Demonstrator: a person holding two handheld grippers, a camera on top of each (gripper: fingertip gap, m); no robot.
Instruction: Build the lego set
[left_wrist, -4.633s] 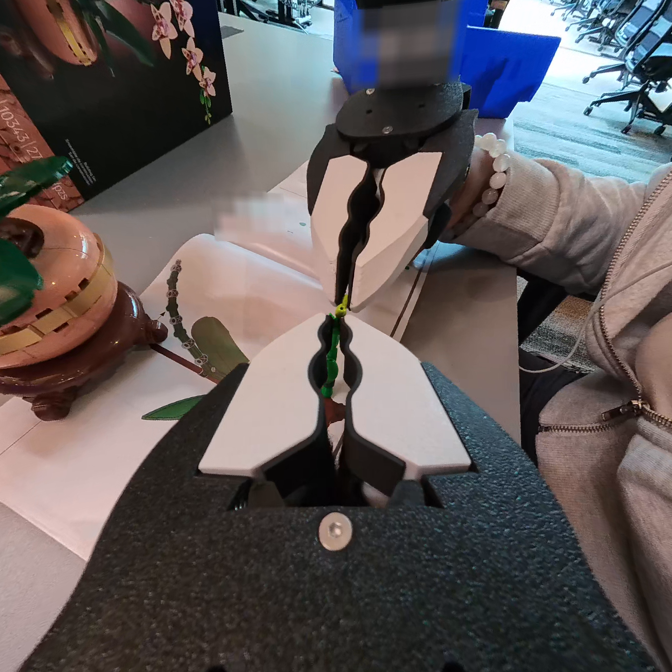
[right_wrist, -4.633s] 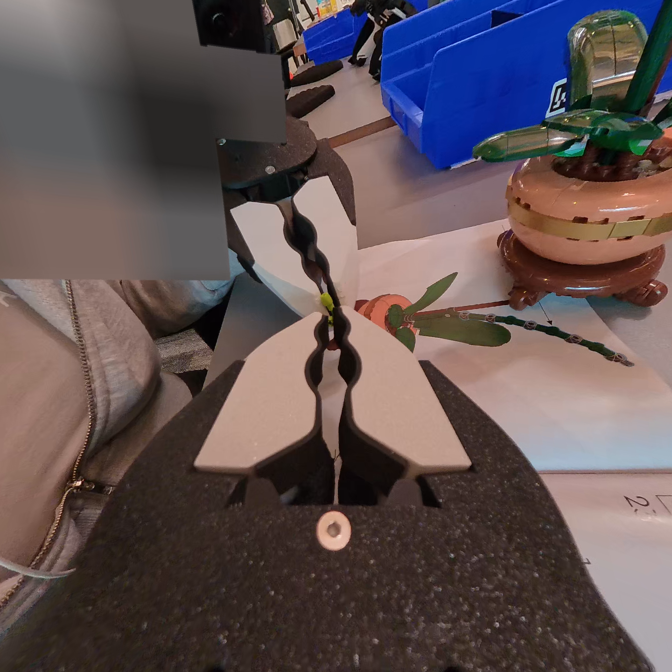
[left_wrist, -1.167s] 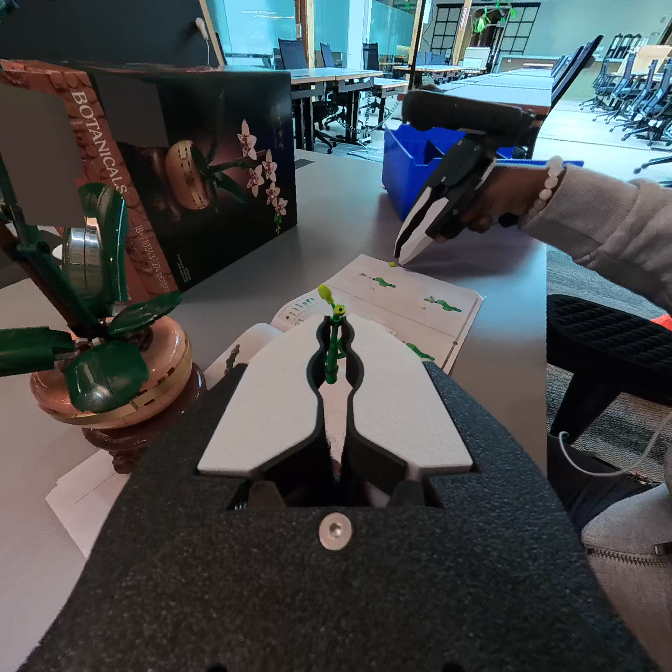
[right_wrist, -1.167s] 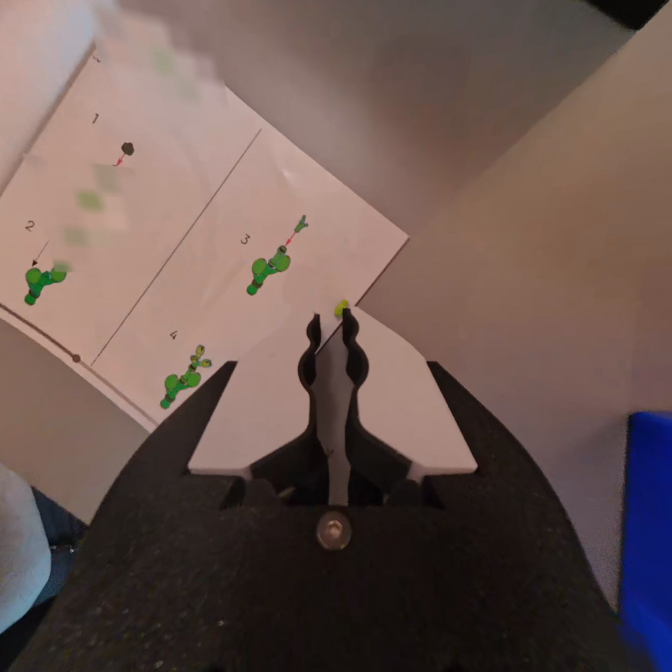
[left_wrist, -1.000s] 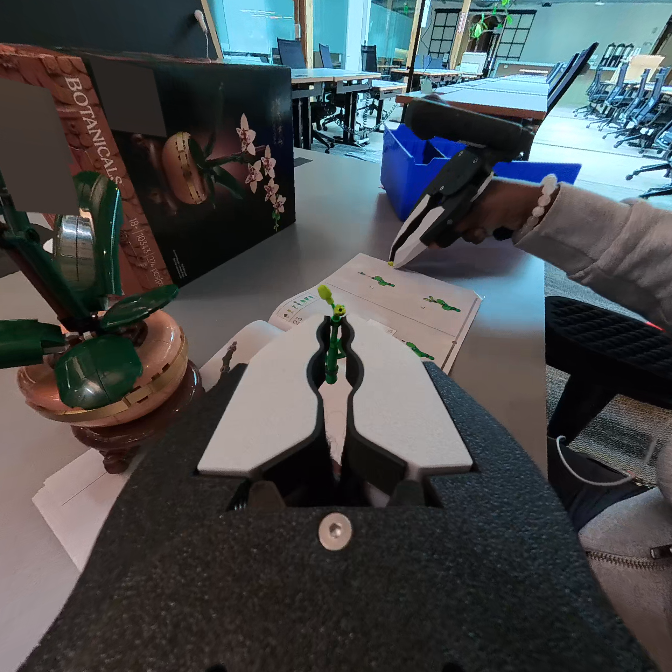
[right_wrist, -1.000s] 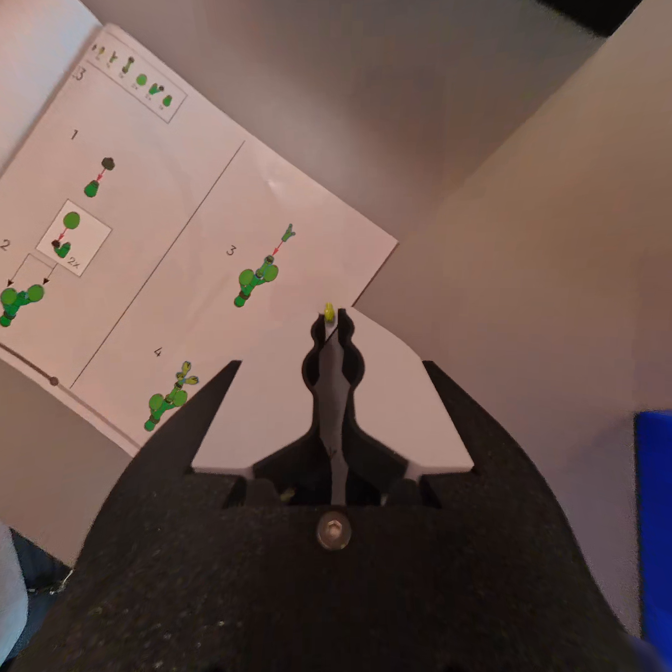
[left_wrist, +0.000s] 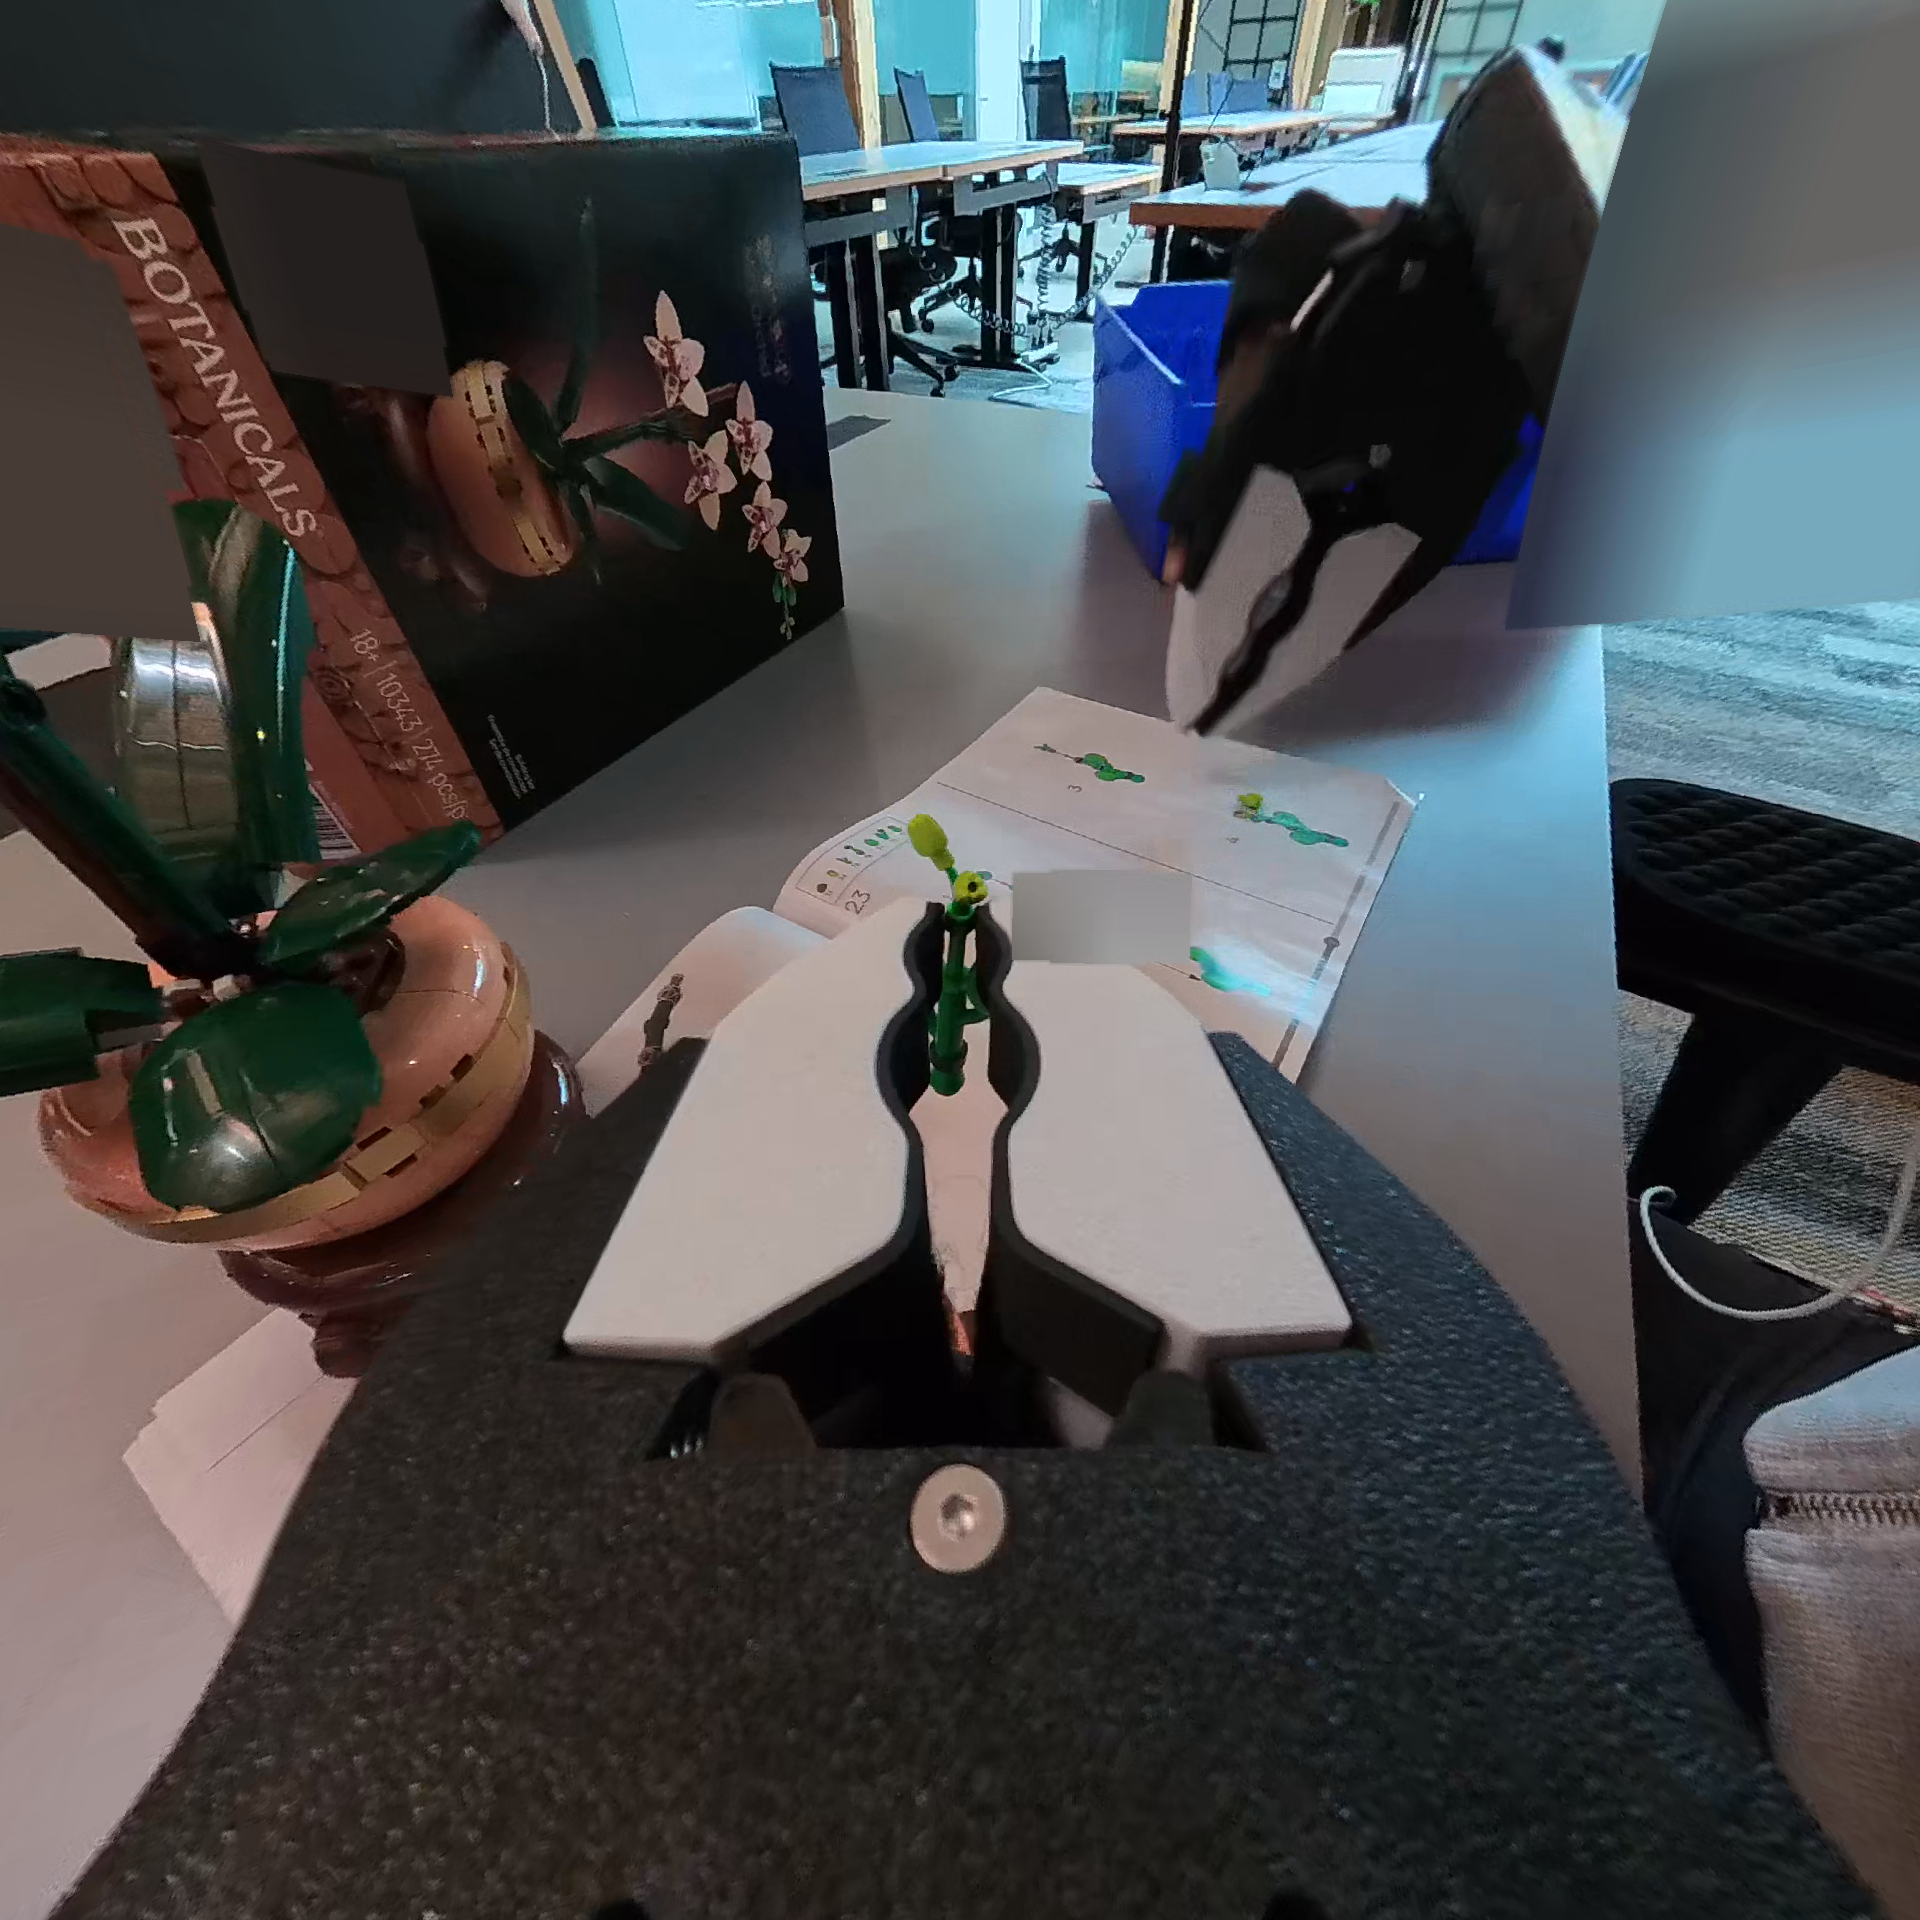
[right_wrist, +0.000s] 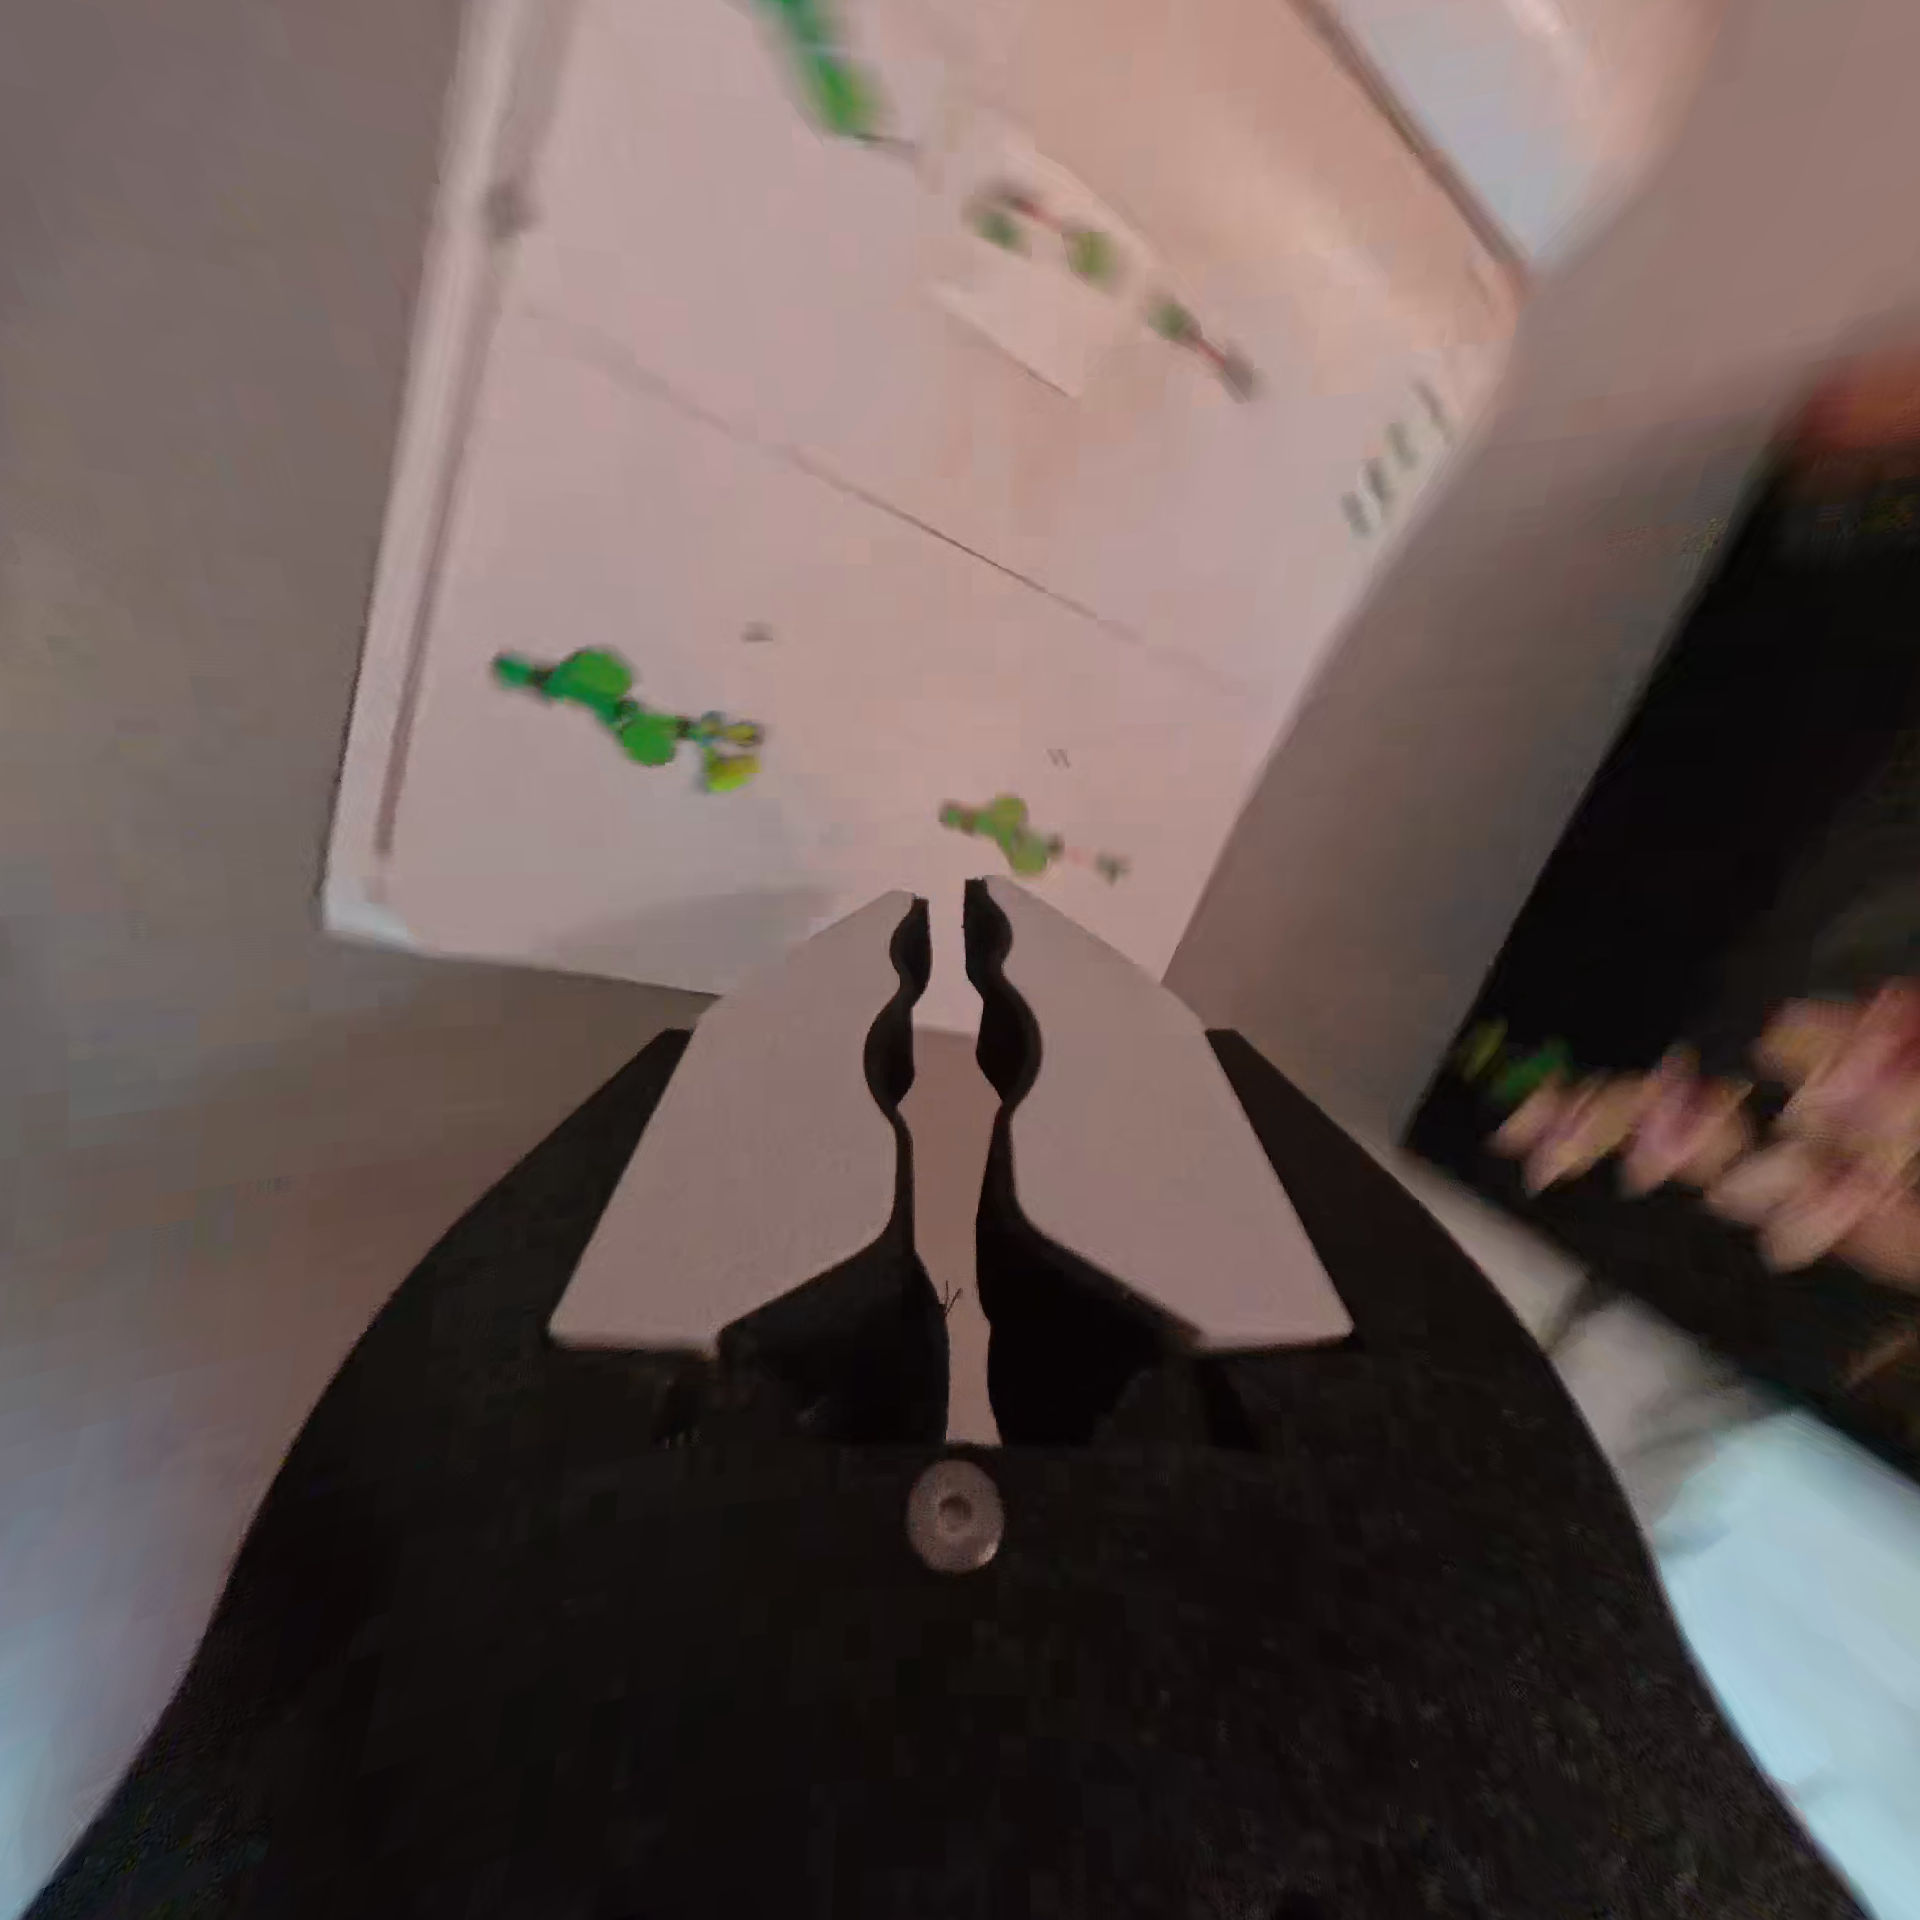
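On the grey table lay one open instruction booklet, with one potted lego plant and one dark set box to its left. One left gripper clenched a single green stem upright over the booklet. One right gripper hovered above the page's far edge, jaws slightly parted and empty.

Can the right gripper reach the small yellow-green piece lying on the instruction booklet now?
Probably yes. The right gripper hangs just above the instruction booklet, jaws slightly apart and empty, and nothing stands between it and the yellow-green piece.
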